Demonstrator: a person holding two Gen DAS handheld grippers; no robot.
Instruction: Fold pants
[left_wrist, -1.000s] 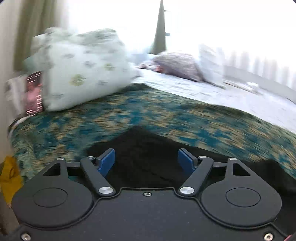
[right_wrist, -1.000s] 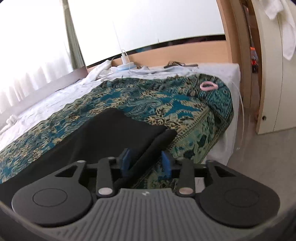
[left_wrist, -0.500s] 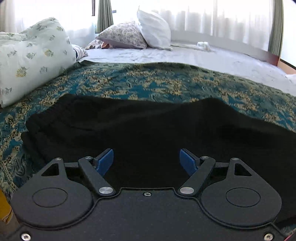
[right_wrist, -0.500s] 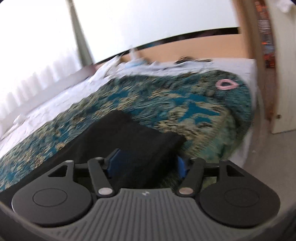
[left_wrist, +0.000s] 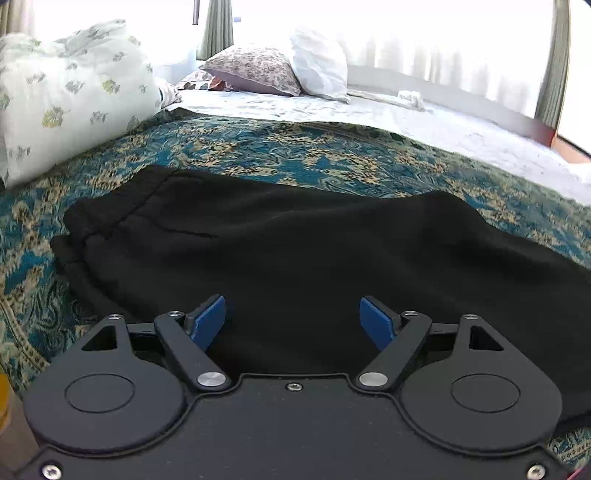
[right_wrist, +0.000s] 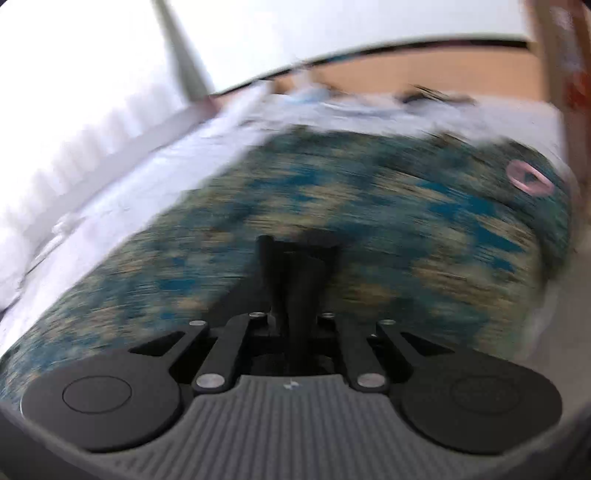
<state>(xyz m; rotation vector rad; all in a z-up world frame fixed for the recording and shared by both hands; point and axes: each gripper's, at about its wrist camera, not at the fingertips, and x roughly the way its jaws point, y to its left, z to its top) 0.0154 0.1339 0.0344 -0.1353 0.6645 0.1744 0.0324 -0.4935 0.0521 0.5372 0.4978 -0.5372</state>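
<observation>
Black pants (left_wrist: 295, 251) lie flat across the teal patterned bedspread (left_wrist: 295, 147), waistband at the left. My left gripper (left_wrist: 293, 323) is open and empty, hovering just above the near edge of the pants. In the right wrist view my right gripper (right_wrist: 295, 317) is shut on a bunched end of the black pants (right_wrist: 295, 266), lifted above the bedspread (right_wrist: 369, 221). That view is blurred by motion.
A floral quilt bundle (left_wrist: 74, 92) sits at the left. Pillows (left_wrist: 280, 66) lie at the head of the bed on a white sheet. A pink ring (right_wrist: 530, 177) lies on the bedspread at the far right. The bed edge drops off at the right.
My right gripper has closed on the pants' end and lifted it, moving fast. My left gripper has swung from the quilt side to face the pants and stays open.
</observation>
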